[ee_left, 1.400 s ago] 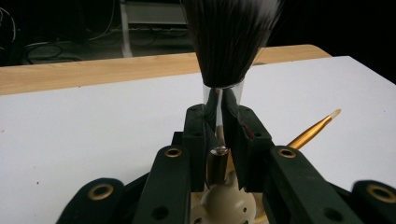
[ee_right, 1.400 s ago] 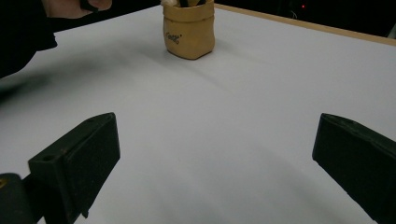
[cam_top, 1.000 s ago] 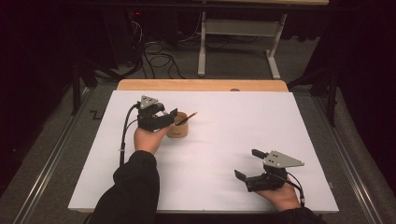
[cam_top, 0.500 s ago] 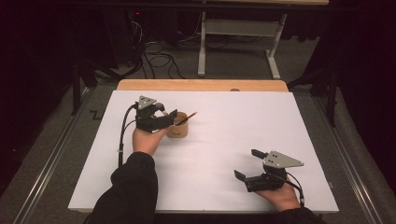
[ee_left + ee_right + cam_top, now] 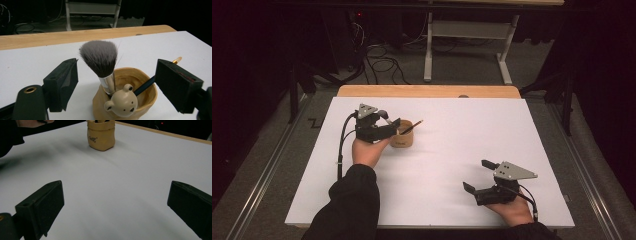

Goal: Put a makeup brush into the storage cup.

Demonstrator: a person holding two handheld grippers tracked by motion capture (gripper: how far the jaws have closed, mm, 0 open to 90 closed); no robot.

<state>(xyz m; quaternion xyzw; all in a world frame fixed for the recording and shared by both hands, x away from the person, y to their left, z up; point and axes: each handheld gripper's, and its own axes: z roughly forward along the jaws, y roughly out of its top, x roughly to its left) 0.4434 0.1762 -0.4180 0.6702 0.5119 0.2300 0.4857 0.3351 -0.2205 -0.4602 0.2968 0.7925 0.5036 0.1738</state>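
Observation:
A tan bag-shaped cup [image 5: 146,75] with a bear face [image 5: 121,103] stands on the white table top [image 5: 452,150]. A grey-bristled makeup brush [image 5: 100,57] stands upright in it, and a dark pencil [image 5: 146,85] leans out to the right. My left gripper [image 5: 116,66] hovers over the cup [image 5: 403,141]. Its jaws have just been opening, with the brush between them and untouched by either pad. My right gripper [image 5: 477,175] rests open near the table's front right, nothing between its jaws [image 5: 115,192], facing the cup [image 5: 101,136].
A wooden table edge [image 5: 427,91] runs behind the white sheet. Beyond it are a dark floor with cables [image 5: 382,55] and a white metal stand [image 5: 467,40]. The left sleeve [image 5: 10,132] shows in the right gripper view.

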